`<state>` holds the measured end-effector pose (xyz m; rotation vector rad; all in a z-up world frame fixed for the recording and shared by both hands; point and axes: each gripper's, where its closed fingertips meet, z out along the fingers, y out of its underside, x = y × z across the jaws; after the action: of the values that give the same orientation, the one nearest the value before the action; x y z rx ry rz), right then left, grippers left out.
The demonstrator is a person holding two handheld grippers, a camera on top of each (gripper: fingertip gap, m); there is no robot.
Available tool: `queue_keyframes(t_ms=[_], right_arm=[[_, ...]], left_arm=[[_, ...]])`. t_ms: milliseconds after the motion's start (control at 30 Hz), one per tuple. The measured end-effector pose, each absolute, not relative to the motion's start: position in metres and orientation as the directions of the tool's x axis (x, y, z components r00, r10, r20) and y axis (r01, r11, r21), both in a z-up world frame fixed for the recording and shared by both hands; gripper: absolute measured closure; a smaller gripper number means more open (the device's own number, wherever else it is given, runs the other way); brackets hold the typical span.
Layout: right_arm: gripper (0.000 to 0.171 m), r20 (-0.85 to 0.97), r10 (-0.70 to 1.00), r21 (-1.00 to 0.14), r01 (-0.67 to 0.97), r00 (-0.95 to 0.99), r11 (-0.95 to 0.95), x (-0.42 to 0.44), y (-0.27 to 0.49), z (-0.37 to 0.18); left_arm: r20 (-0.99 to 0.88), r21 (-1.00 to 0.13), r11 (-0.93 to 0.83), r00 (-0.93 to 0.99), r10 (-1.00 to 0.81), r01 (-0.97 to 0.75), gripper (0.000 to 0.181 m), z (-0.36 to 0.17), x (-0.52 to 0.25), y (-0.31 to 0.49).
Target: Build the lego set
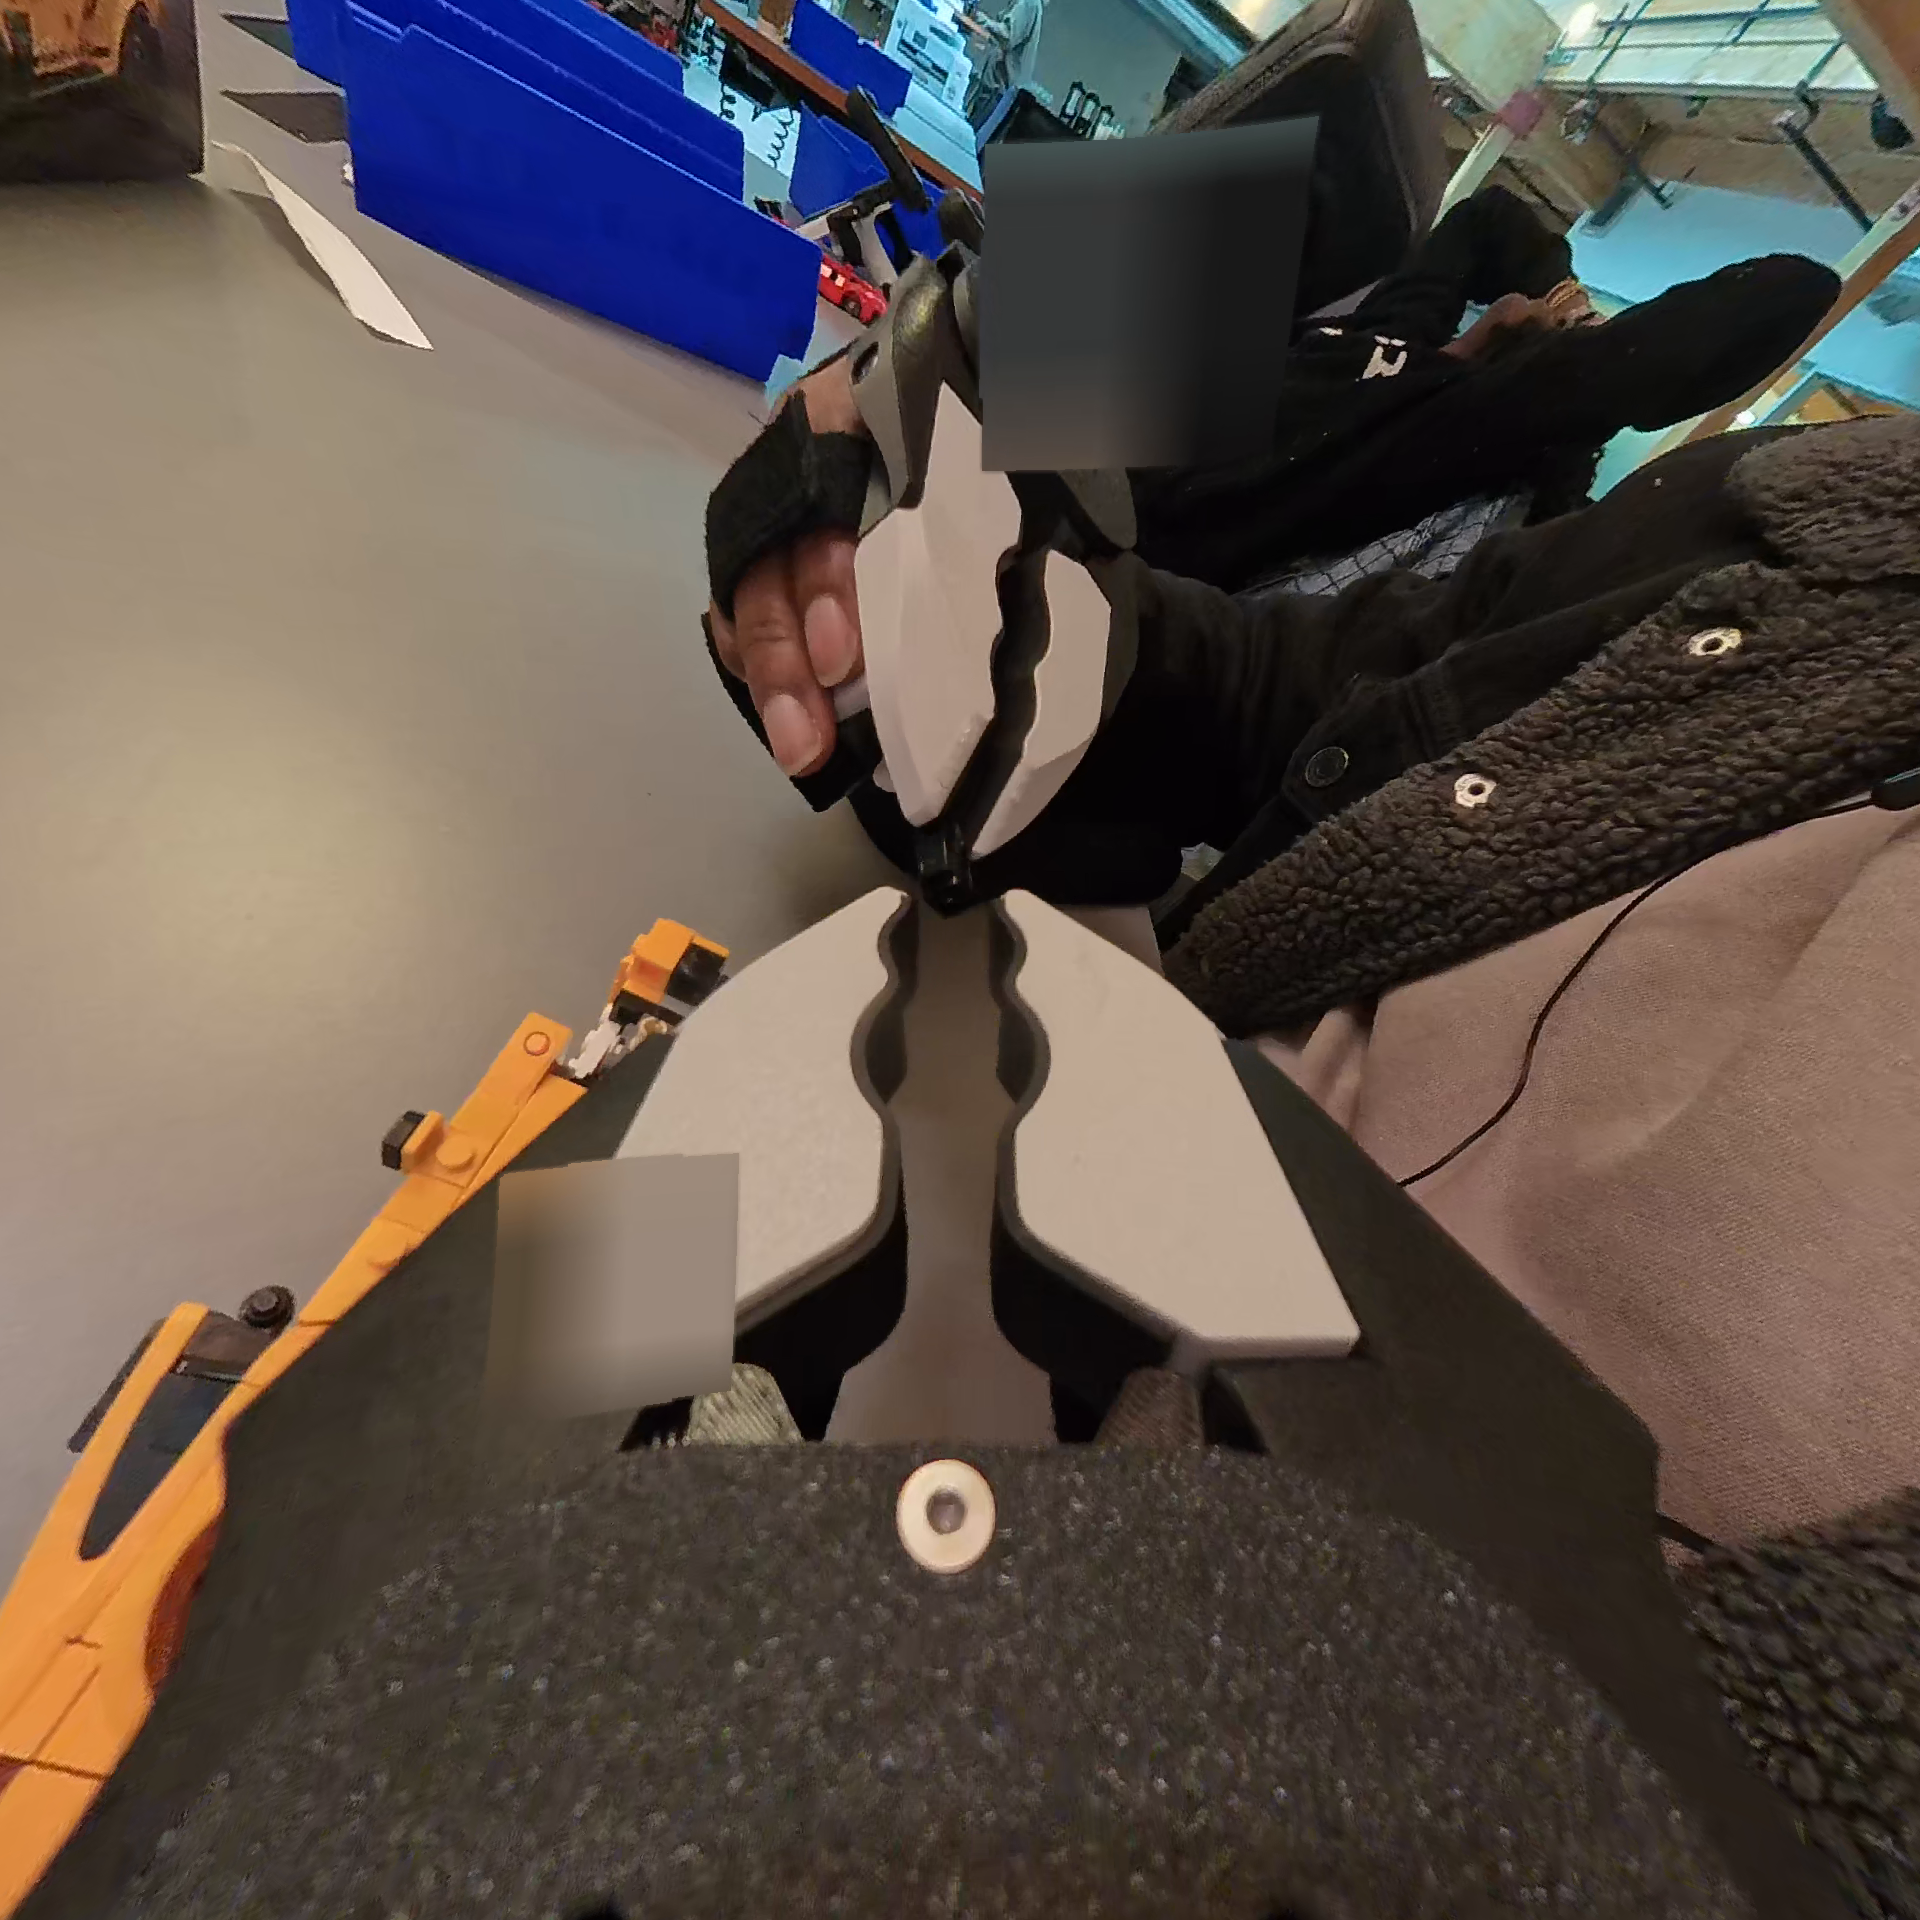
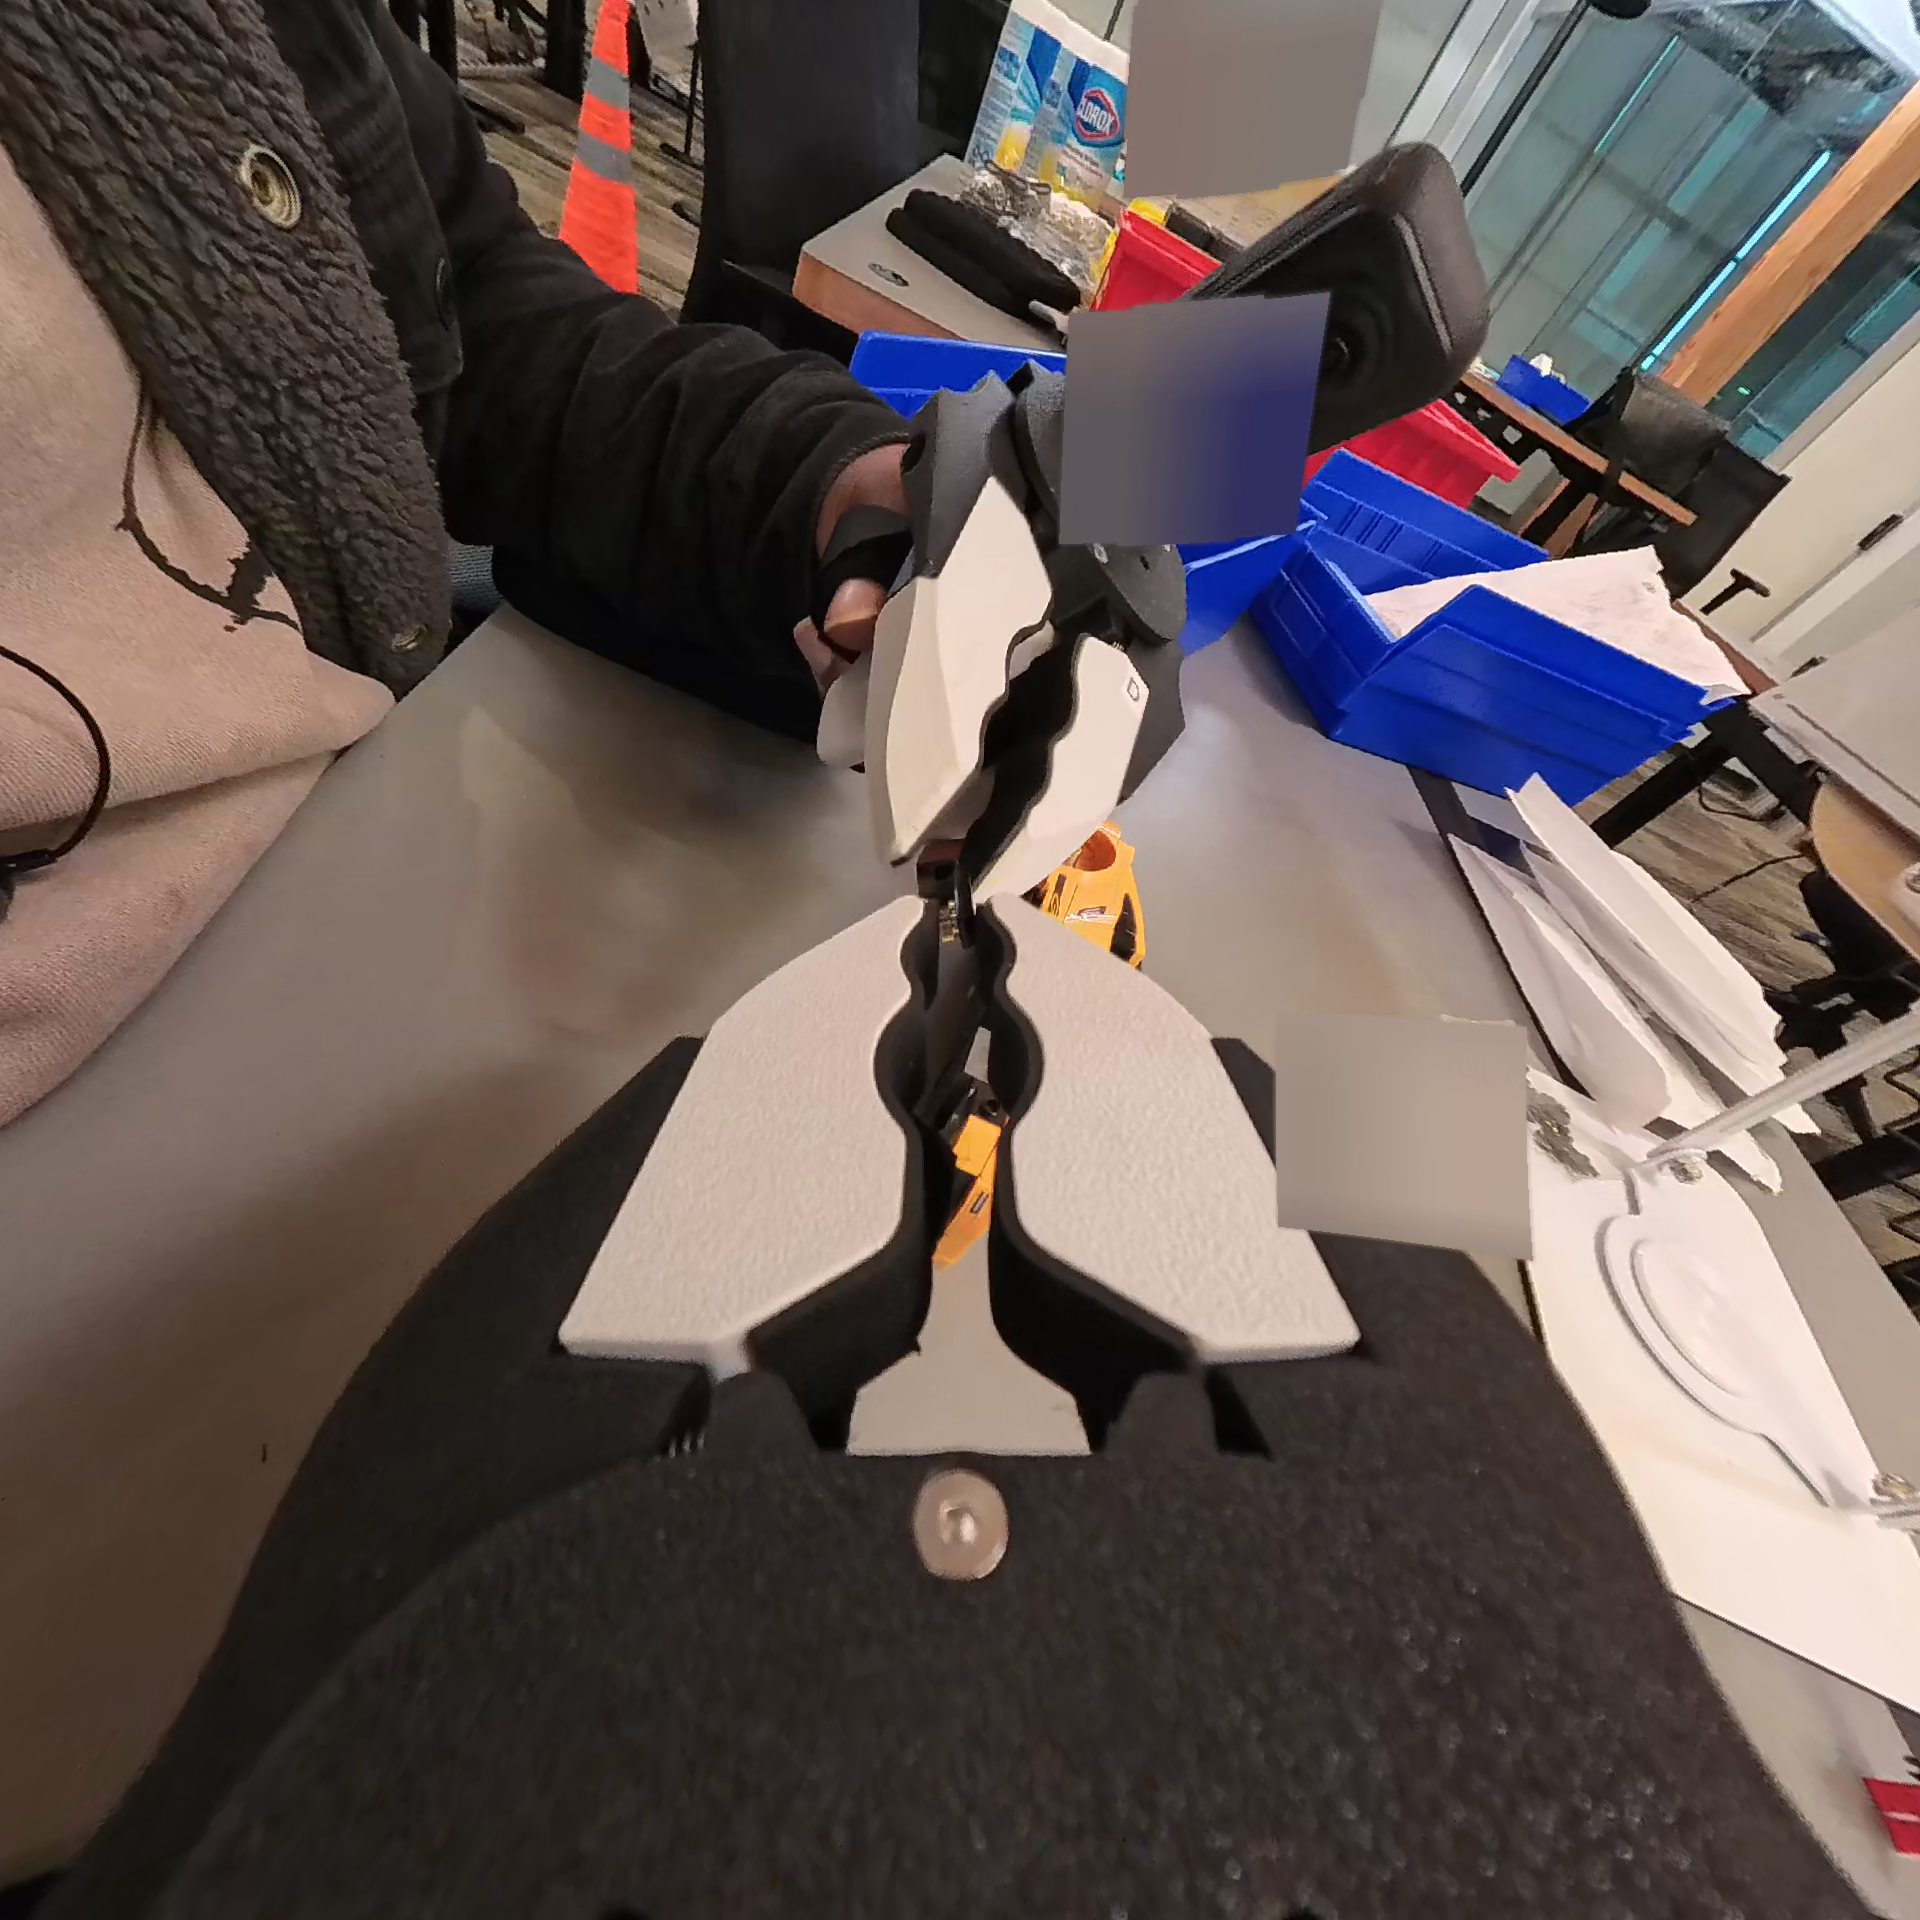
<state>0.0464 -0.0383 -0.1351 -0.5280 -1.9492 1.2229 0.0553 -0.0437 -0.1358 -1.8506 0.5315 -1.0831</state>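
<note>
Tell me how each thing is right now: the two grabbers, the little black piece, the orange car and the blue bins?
Left gripper: shut on the black piece.
Right gripper: shut on the same black piece.
Black piece: held in the air between both tips.
Orange car: resting on the table, nothing holding it.
Blue bins: open on top, sitting on the table.

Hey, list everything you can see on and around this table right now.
Table: one, grey, under everything.
Lego car: one, orange and black, on the table near the grippers.
Bins: several, blue, far side of the table.
Papers: several, white, near the table's edge.
Traffic cone: one, orange, floor behind.
Black Lego piece: at least one, held above the table.
Left gripper: white fingers, shut on the piece.
Right gripper: white fingers, shut on it too.
</note>
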Motion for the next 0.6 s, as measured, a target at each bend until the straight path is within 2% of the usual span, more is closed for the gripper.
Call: queue_keyframes(t_ms=[433,600], right_arm=[[0.165,0.412,0.644,-0.871,-0.07,-0.645,0.487,0.0497,-0.0457,-0.1377],[0.165,0.419,0.667,-0.873,-0.071,-0.616,0.482,0.0466,-0.0414,-0.134]], left_arm=[[0.5,-0.836,-0.545,0.492,-0.713,0.061,0.171,-0.1408,0.0627,-0.0472],[0.517,-0.835,-0.539,0.492,-0.7,0.111,0.172,-0.1371,0.0594,-0.0433]])
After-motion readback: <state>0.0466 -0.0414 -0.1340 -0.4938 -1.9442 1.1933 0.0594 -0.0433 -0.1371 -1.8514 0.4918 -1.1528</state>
